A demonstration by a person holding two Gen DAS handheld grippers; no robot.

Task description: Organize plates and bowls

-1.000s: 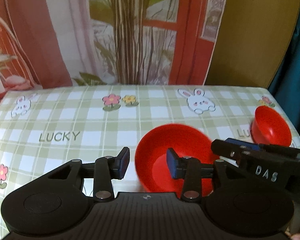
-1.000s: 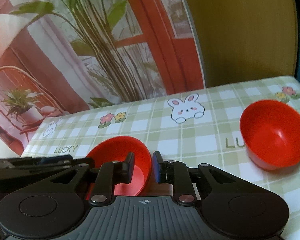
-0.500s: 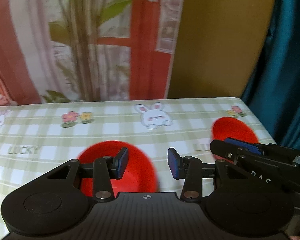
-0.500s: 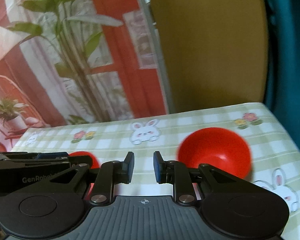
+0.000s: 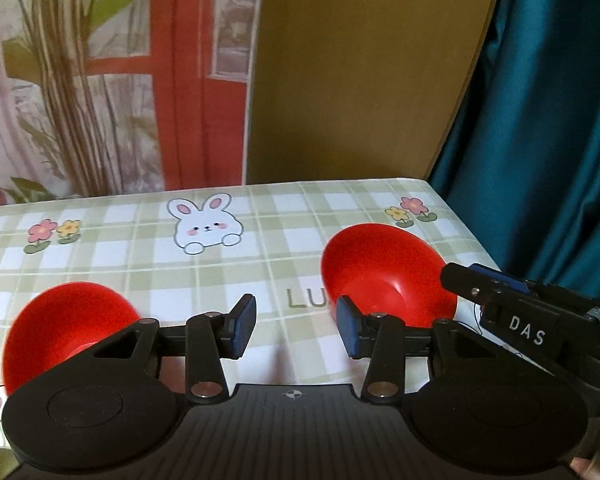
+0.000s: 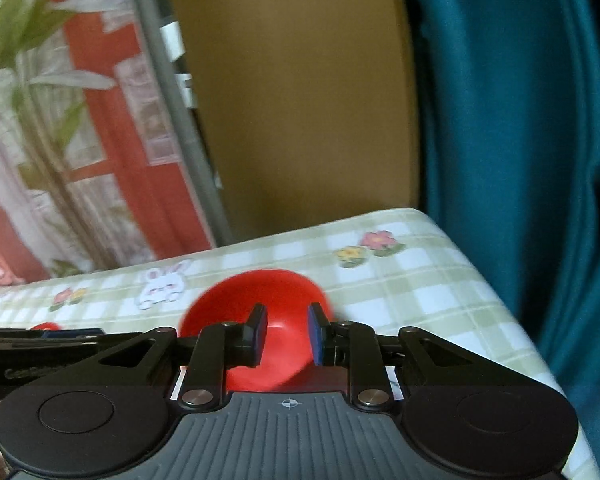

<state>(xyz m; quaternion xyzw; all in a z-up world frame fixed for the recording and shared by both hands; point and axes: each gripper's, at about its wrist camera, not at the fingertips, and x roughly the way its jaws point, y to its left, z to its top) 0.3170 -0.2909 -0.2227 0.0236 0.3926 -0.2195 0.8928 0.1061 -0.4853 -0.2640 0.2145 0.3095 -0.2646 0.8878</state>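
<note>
A red bowl (image 5: 384,276) sits on the checked tablecloth near the table's right edge. It also shows in the right wrist view (image 6: 256,300), straight ahead of my right gripper (image 6: 287,334), which is open and empty with the bowl seen between its fingers. A red plate (image 5: 66,324) lies at the left, partly hidden behind my left gripper's body. My left gripper (image 5: 296,330) is open and empty, over bare cloth between plate and bowl. The right gripper also shows in the left wrist view (image 5: 520,312), beside the bowl.
The table (image 5: 260,216) carries a green checked cloth with bunnies and flowers. Its right edge (image 6: 496,292) drops off beside a teal curtain (image 6: 520,120). A brown board and a printed backdrop stand behind the table.
Both grippers have swung right. The plate has slid from the middle to the left of the left view. The bowl has moved to the centre of the right view, between the fingers.
</note>
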